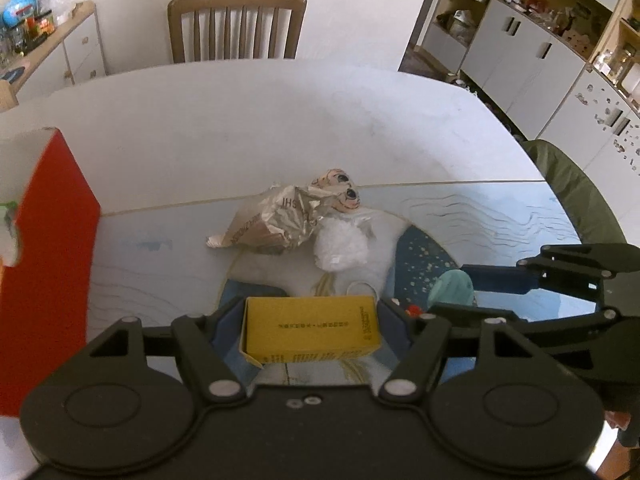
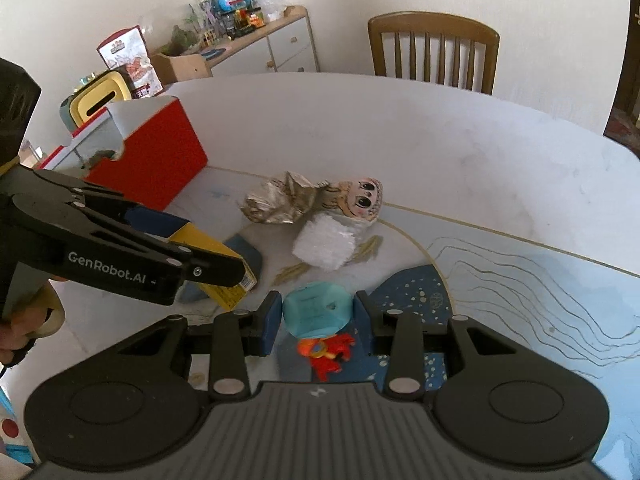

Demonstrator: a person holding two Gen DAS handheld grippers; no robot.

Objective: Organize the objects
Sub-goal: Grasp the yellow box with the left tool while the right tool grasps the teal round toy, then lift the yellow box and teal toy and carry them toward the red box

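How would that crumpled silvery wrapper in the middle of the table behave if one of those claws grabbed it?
The crumpled foil wrapper would probably feel very light and crush further, since its creased folds look thin and hollow. It might slide rather than tip if pushed, lying loose on the smooth table mat. It touches the white plastic packet, which could shift too.

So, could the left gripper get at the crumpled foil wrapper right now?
Probably not: the left gripper is already shut on the yellow box, so its fingers are full. The foil wrapper itself lies in the open on the table ahead, nothing covering it.
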